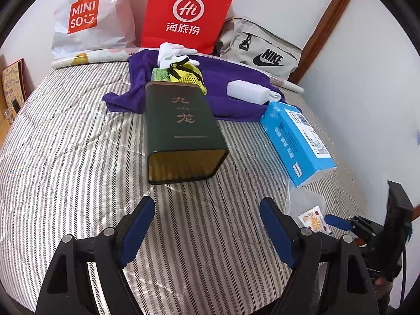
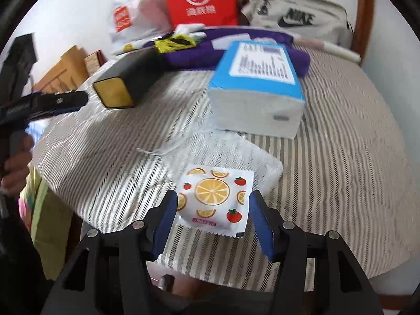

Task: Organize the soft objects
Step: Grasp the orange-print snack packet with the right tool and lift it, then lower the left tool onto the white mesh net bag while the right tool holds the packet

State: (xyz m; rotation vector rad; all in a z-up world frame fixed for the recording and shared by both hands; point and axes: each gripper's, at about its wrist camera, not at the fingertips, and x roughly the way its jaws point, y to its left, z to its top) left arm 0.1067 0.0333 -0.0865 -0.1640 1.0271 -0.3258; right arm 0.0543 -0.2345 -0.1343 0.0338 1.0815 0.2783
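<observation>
Striped bed (image 2: 328, 157): sachet (image 2: 214, 199) between right tool (image 2: 212, 207) fingers.

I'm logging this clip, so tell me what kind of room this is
Probably a bedroom: a striped quilt covers what looks like a bed, with shopping bags and a Nike bag against the wall.

Black grippers (image 1: 204, 225), blue finger pads (image 2: 168, 220)

Striped bed (image 1: 78, 157): green tin (image 1: 181, 131), blue tissue pack (image 1: 296, 139), purple towel (image 1: 236, 78), fruit-print packet (image 2: 215, 199).
</observation>
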